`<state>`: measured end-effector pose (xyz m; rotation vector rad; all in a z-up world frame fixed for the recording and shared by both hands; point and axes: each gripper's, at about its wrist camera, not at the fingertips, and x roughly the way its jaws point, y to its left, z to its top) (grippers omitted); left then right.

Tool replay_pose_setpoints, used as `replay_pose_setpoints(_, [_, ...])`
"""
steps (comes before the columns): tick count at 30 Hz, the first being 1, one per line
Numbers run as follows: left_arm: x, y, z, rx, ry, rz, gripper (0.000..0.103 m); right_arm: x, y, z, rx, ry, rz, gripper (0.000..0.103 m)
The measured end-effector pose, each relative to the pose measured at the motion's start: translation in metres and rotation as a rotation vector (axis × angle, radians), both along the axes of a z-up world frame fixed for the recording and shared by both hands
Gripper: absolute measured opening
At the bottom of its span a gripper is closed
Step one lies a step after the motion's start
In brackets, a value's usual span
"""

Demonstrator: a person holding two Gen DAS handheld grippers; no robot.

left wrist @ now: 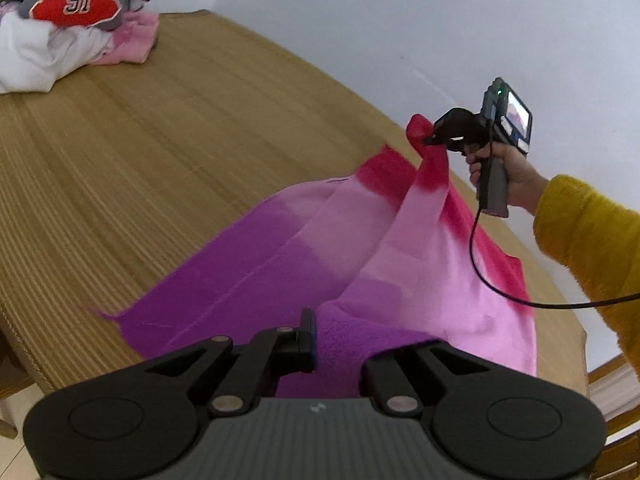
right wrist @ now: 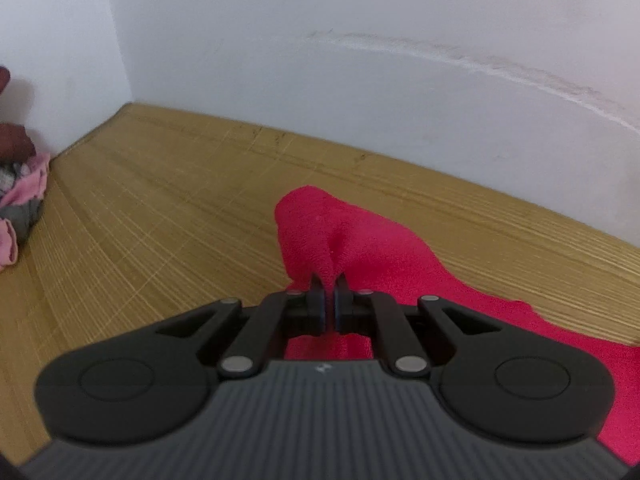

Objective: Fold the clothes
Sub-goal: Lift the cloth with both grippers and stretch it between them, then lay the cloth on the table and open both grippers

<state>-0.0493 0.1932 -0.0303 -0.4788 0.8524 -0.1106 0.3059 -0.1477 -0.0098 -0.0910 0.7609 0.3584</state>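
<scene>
A towel point(left wrist: 320, 256), purple fading through pink to red, lies spread over the near right part of the mat point(left wrist: 140, 152), its red end toward the wall point(left wrist: 400, 20). The right gripper point(right wrist: 330, 300) is clenched on a red corner of the towel, pads nearly touching with a ridge of cloth pinched between them; in the left view that corner is lifted off the mat, the cloth hanging in a taut fold below the tool, which a hand point(left wrist: 500, 172) in a yellow sleeve point(left wrist: 592, 240) grips. The left gripper point(left wrist: 336, 344) sits at the purple end, cloth bunched between its fingers; its right finger is hidden, so I cannot tell whether it grasps. A clothes pile point(left wrist: 68, 20) sits on the mat's far left corner, well apart from the towel.
</scene>
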Motion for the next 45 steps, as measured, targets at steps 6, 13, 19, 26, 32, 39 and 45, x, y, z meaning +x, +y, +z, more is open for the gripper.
replay_pose_setpoints(6, [0.0, 0.011, 0.002, 0.015, 0.002, 0.004, 0.002, 0.004, 0.019, 0.003, -0.024, 0.001, 0.007, 0.007])
replay_pose_setpoints(13, [-0.013, 0.019, 0.006, -0.016, -0.011, 0.028, 0.002, -0.003, 0.022, -0.005, -0.028, 0.009, 0.017, 0.007])
replay_pose_setpoints(19, [-0.013, 0.031, -0.002, -0.042, 0.011, 0.076, 0.002, 0.007, 0.033, -0.024, -0.029, 0.037, 0.007, 0.007])
replay_pose_setpoints(26, [-0.009, 0.055, -0.029, -0.051, 0.095, 0.201, 0.004, 0.029, 0.047, -0.049, 0.009, 0.11, -0.048, 0.011])
replay_pose_setpoints(32, [-0.007, 0.082, -0.045, -0.058, 0.154, 0.299, 0.004, 0.048, 0.05, -0.056, 0.104, 0.169, -0.117, 0.026])
replay_pose_setpoints(39, [-0.005, 0.096, -0.041, -0.009, 0.159, 0.304, 0.005, 0.018, 0.042, -0.025, 0.07, 0.136, 0.007, 0.026])
replay_pose_setpoints(45, [-0.003, 0.104, -0.019, 0.086, 0.12, 0.28, 0.009, -0.089, 0.007, -0.015, -0.116, 0.063, 0.224, 0.026])
